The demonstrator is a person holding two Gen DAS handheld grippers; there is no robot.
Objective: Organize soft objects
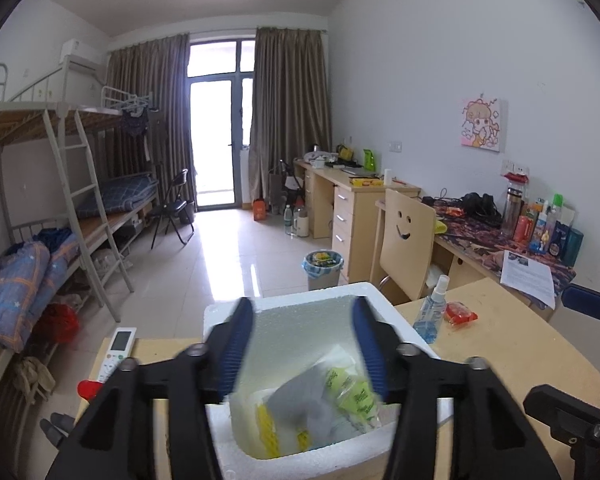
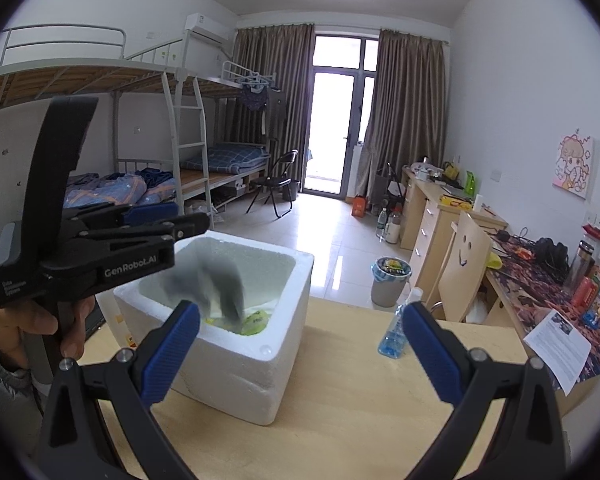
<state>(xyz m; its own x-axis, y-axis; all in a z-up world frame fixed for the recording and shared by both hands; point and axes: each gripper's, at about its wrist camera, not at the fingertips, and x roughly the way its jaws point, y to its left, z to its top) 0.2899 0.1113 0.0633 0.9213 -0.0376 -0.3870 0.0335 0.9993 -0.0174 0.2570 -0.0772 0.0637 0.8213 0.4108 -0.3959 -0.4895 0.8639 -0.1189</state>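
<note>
Soft items mostly inside foam box

Progress, judged near to far. Nearest in the left wrist view: left gripper, blue-padded fingers spread wide over the open white square foam box, grasping nothing. Just below, inside the box: soft grey cloth, blurred in the right wrist view as if falling, on top of yellow-green plastic packets and a pale bag. Judged as several soft things already stored. Left on the light wooden table, beside the box: small red soft packet, probably the next to collect, though hard to say for sure. Just near it, clear spray bottle with blue liquid, not soft, likely to remain.

Pose. Left gripper held level above the box's near rim, pointing across the opening, bare hand gripping its black handle. Right gripper low over the table on the box's right, fingers released and far apart, empty, aimed between box and bottle. Farther away, white remote control at the table's left edge.
</note>
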